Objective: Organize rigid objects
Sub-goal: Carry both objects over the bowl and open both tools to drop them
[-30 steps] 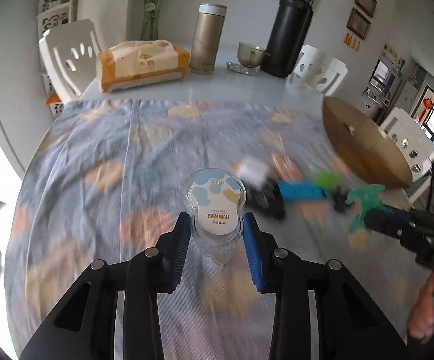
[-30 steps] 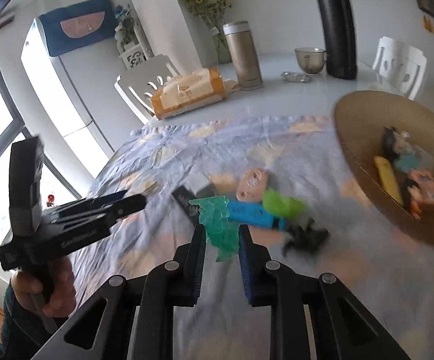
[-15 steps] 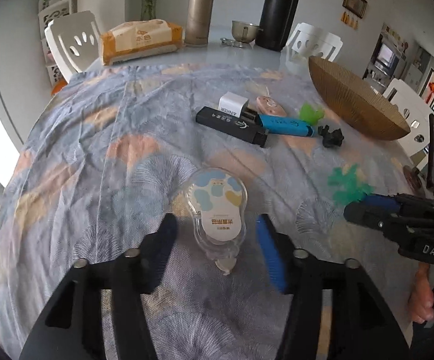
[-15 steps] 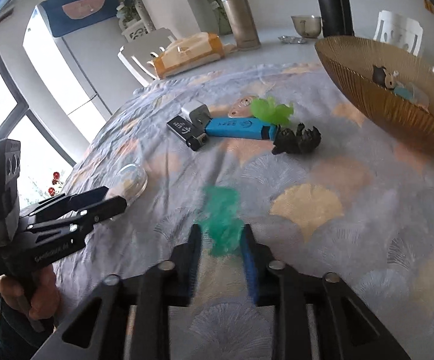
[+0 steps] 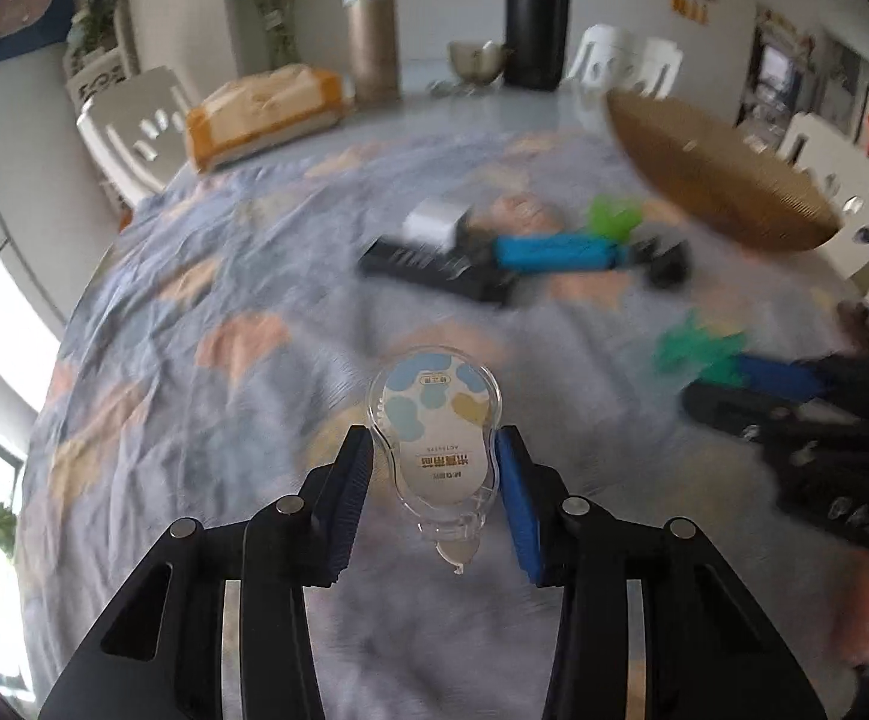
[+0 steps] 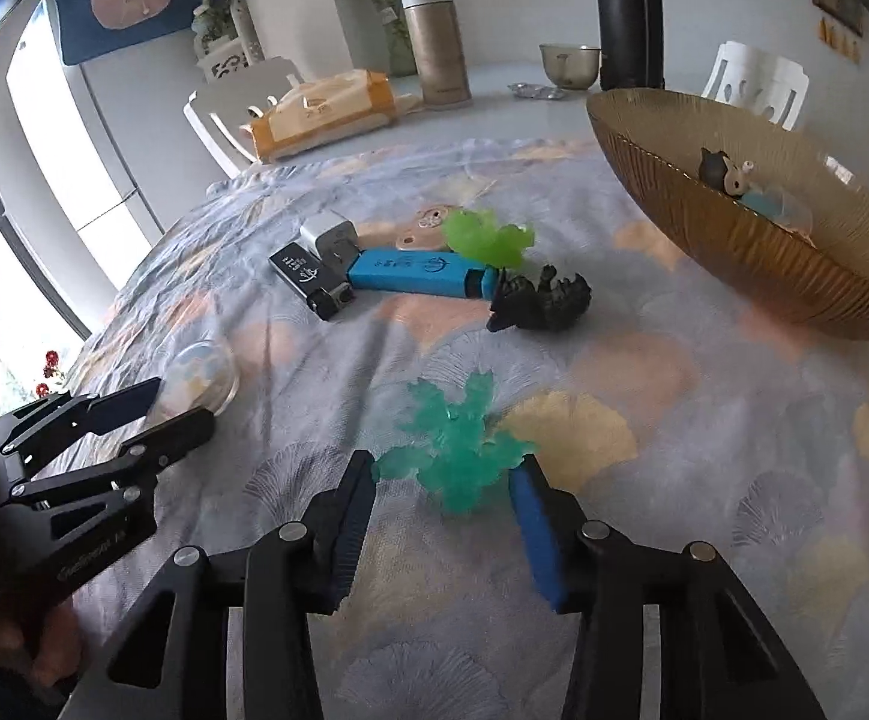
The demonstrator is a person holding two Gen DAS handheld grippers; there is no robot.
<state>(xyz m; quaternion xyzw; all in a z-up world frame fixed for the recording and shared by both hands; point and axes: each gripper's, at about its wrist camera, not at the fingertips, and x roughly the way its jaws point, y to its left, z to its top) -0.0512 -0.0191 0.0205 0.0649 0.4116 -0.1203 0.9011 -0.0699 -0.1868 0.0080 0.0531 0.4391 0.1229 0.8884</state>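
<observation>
My left gripper (image 5: 433, 468) is shut on a clear correction-tape dispenser (image 5: 434, 420) with a blue and yellow label, just above the patterned cloth. My right gripper (image 6: 443, 480) is open; a teal translucent toy (image 6: 455, 444) lies on the cloth between its fingers. In the right wrist view, further back lie a black USB stick (image 6: 311, 279), a white charger (image 6: 331, 237), a blue box (image 6: 413, 273), a light green toy (image 6: 485, 237), a pink tag (image 6: 422, 225) and a dark figurine (image 6: 539, 300). The left gripper (image 6: 152, 408) shows at left.
An amber ribbed bowl (image 6: 734, 252) holding small toys stands at the right. At the table's far end are a tissue pack (image 6: 320, 114), a gold flask (image 6: 437, 45), a black flask (image 6: 629, 15) and a small metal bowl (image 6: 566, 63). White chairs surround the table.
My left gripper has closed on the dispenser, which lay between open jaws half a second ago. My right gripper has opened wider and the teal toy now rests on the cloth.
</observation>
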